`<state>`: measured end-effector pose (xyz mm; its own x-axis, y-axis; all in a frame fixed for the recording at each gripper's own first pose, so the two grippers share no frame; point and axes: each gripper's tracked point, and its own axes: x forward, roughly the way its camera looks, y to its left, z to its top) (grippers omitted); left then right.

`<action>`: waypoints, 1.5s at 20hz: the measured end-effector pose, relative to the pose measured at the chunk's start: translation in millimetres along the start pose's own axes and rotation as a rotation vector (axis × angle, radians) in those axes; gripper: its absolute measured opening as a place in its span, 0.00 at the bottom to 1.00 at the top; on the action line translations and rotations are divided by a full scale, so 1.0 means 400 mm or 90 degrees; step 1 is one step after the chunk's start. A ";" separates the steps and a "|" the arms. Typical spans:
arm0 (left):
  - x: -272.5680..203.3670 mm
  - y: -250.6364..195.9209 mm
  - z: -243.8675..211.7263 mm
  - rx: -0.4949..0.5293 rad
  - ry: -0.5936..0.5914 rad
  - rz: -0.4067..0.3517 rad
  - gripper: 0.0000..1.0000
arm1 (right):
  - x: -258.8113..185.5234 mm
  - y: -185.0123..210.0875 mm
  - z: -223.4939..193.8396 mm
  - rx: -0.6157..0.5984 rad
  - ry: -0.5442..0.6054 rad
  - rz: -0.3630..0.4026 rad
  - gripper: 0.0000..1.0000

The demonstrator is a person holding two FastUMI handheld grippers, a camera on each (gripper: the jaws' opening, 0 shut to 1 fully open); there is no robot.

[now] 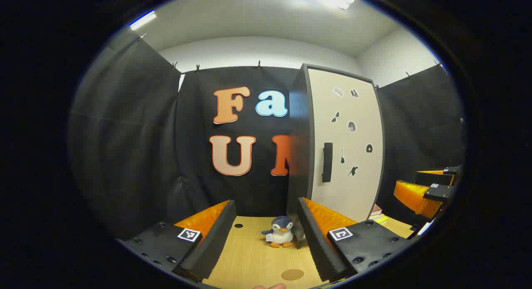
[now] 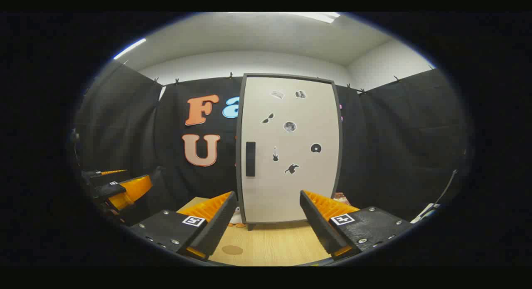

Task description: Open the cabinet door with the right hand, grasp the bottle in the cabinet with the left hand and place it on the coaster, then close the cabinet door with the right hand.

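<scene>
Straight ahead of the right gripper (image 2: 266, 222), on the far side of the bench (image 2: 270, 247), stands the cabinet (image 2: 291, 151) with its door shut; so the bottle, presumably inside, can't be seen yet. What matters for the opening pull is the handle (image 2: 250, 159); it's a dark vertical bar near the door's left edge, long axis straight up and down, sitting up and a bit left of the gap between the right gripper's fingers, well apart from them. Right gripper is wide open, holding nothing; it faces the door square-on, so I'd say it's the better placed of the two. Over in the left gripper view the left gripper (image 1: 259, 239) is also spread open and empty, looking at the cabinet from the left at an angle; a toy penguin (image 1: 279, 238) sits by the cabinet's foot. Coaster (image 1: 292, 274) lies flat on the near bench between the left gripper's fingers.
</scene>
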<state>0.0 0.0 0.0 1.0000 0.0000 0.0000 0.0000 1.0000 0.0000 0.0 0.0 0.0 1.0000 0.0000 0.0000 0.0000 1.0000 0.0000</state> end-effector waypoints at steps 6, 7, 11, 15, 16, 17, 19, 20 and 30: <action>0.006 0.007 -0.003 0.005 0.004 0.012 0.96 | 0.006 -0.003 -0.009 -0.006 0.007 0.005 0.94; 0.003 0.010 -0.006 0.006 0.005 0.014 0.96 | 0.006 -0.003 -0.010 -0.006 0.008 0.005 0.94; 0.005 0.011 -0.008 0.008 0.007 0.016 0.96 | 0.010 -0.012 -0.010 0.000 0.008 0.004 0.94; 0.006 0.014 -0.009 0.010 0.007 0.021 0.96 | 0.015 -0.020 -0.007 0.001 0.007 0.003 0.94; 0.007 0.013 -0.008 0.011 0.006 0.021 0.99 | 0.018 -0.019 -0.007 0.001 0.007 0.003 0.94; 0.009 0.014 -0.008 0.012 0.006 0.021 0.96 | 0.022 -0.019 -0.008 0.002 0.009 0.003 0.94; 0.011 0.012 -0.014 0.013 0.008 0.020 0.94 | 0.029 -0.018 -0.011 0.004 0.011 0.005 0.94; 0.013 0.013 -0.013 0.013 0.009 0.020 0.96 | 0.034 -0.015 -0.011 0.003 0.012 0.007 0.94; 0.036 0.034 -0.017 -0.007 0.018 0.017 0.96 | 0.213 0.052 0.033 -0.013 0.003 0.036 0.91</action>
<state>14.4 13.7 -6.8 0.9993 0.0261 -0.0283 -0.0264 0.9996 -0.0105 85.1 20.7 13.2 0.9984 0.0559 -0.0051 -0.0559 0.9982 -0.0199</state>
